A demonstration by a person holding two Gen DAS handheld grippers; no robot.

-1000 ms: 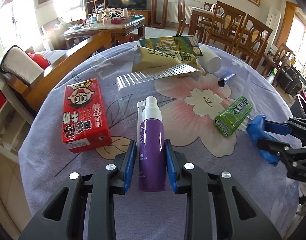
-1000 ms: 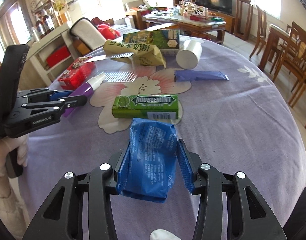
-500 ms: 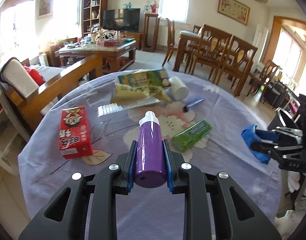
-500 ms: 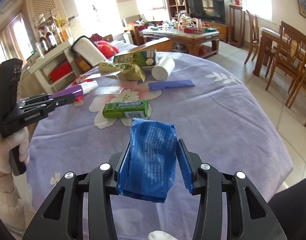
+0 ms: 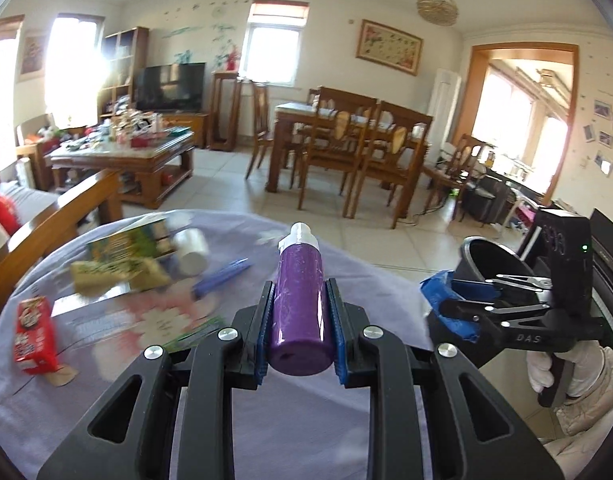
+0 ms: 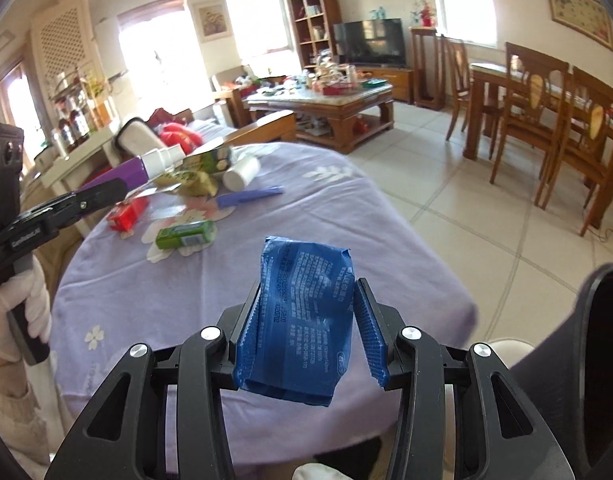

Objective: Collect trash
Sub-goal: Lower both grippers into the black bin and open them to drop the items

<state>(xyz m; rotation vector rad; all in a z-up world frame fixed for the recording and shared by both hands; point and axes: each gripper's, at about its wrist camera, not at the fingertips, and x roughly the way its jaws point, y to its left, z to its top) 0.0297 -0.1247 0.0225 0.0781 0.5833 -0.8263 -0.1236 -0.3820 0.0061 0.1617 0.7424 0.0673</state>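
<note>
Purple bottle (image 5: 300, 304) clamped in left gripper (image 5: 301, 332), lifted over the table (image 5: 210, 420). Blue packet (image 6: 302, 320) squeezed between pads of right gripper (image 6: 306, 340), near black bin (image 5: 494, 268). Gum pack (image 6: 185, 234), red box (image 5: 34, 334), white cup (image 6: 241, 173) lying on the cloth.

From my seat the table (image 6: 266, 264) anchors everything. On its far side I see the carton (image 5: 132, 242) with the cup (image 5: 192, 252) lying just right of it, and a flat packet (image 6: 250, 196) nearer than the cup. The gum pack (image 6: 184, 234) lies toward the table's middle, a box (image 5: 33, 334) near its left edge. A bin (image 5: 490, 264) stands off its right edge.
</note>
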